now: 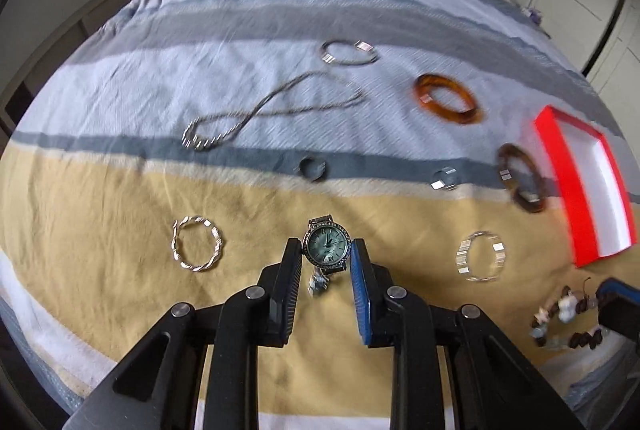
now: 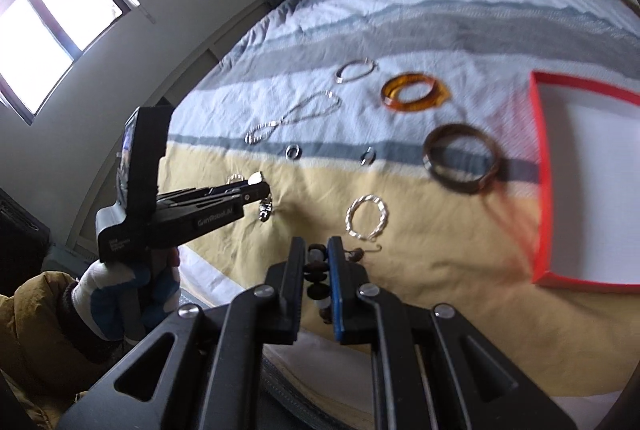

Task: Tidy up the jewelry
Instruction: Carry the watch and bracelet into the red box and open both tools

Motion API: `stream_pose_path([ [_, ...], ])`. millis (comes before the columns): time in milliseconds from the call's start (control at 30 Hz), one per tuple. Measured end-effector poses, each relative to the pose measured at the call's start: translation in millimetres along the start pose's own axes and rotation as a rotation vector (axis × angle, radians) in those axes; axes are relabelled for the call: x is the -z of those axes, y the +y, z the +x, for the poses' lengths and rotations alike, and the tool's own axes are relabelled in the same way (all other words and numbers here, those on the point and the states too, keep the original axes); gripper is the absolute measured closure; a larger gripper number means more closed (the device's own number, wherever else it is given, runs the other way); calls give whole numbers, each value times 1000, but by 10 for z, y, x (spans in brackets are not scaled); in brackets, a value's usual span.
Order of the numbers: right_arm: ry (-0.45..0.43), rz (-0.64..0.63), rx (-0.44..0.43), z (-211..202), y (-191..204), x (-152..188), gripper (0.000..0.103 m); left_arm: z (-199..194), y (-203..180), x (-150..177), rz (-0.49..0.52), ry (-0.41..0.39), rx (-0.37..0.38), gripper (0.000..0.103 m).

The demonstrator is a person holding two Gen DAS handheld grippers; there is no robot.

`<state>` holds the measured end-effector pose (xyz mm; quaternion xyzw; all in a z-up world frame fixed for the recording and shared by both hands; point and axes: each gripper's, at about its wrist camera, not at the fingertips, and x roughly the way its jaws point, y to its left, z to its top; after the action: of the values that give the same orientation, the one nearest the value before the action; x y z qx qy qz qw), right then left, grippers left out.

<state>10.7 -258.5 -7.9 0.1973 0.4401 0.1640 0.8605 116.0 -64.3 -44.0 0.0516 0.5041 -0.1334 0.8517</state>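
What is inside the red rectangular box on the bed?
The red rectangular box shows only its plain white lining; no jewelry is seen inside. Its right part runs out of the picture, so that part cannot be checked.

We count two tortoiseshell bangles, an amber bangle [image 1: 448, 99] and a darker brown bangle [image 1: 521, 177]. We see three silver bracelets: a thin bracelet [image 1: 349, 53], a twisted bracelet [image 1: 197, 244] and a second twisted bracelet [image 1: 480, 256]. There are two small rings, a dark ring [image 1: 313, 168] and a bright ring [image 1: 444, 179]. We find one chain necklace [image 1: 272, 110], one watch [image 1: 327, 246], one beaded bracelet [image 1: 566, 322] and one red tray [image 1: 560, 186].
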Motion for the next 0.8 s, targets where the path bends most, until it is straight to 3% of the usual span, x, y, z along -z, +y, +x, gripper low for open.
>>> stream_pose_path([
  [233,-102,1,78,-573,-293,-196,92,-287,-608,-206,53,-28,117,79],
  [433,-171,26,199,-962,-833,-448,92,-302,-1485,-476,149,-38,234,79],
  [600,-194,66,288,-1043,-1375,-681,92,-112,-2211,-772,239,-51,295,79],
  [800,-183,131,368,-830,-2026,-801,92,387,-2743,-949,275,-22,290,79],
])
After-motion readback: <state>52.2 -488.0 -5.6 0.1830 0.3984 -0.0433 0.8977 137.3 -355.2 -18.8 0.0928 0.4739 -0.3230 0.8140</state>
